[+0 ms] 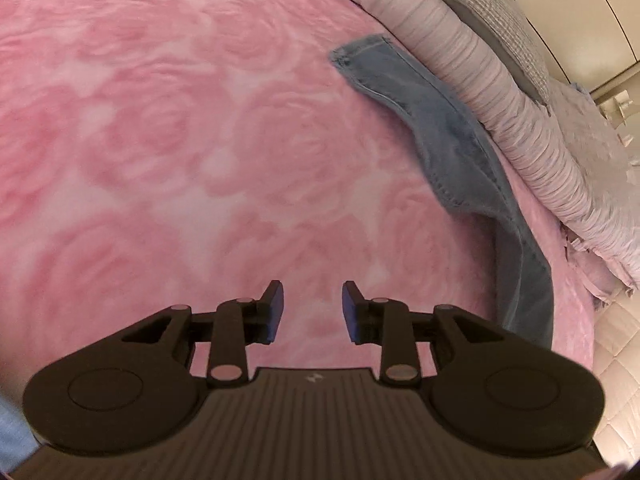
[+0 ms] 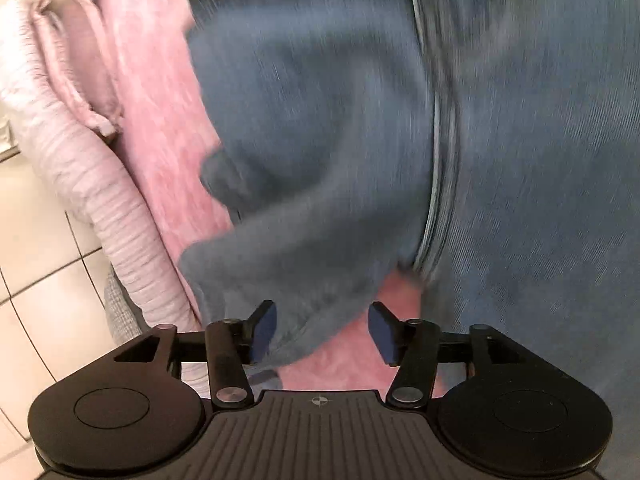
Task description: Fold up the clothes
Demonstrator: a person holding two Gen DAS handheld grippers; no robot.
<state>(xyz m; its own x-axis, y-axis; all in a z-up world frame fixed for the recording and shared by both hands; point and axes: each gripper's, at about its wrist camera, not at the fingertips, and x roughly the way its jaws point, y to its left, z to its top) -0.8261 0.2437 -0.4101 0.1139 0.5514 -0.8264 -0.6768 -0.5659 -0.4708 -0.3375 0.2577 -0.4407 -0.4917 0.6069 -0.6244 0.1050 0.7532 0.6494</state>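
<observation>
— Where are the jeans [image 2: 328, 128]?

— Spread on the pink rose-patterned blanket [image 1: 192, 128] of the bed, running along the edge next to the ribbed pale bolster [image 1: 472, 80]; one leg end with its hem lying flat, far up that edge. Bunched and rumpled close under the right-hand view, a thick side seam down the middle.

— And the tongs?

— Left tongs [image 1: 313, 312] spread apart, gripping nothing, hanging over bare blanket well apart from the denim. Right tongs [image 2: 322, 330] also spread, nothing pinched; a lobe of denim lying between the jaws, just by the left pad (touching or not, hard to say through the blur).

— What could go wrong?

— Closing on that lobe might catch only the top layer, or blanket pile along with it, so a lift would drag the bedding. Heavy denim so close to the bed's edge could also slide off toward the tiled floor [image 2: 44, 288] if pulled that way. An uneven fold likely while the cloth stays bunched.

— Any writing?

— None legible. Only a small emblem on each tool body; no label visible on the jeans.
</observation>
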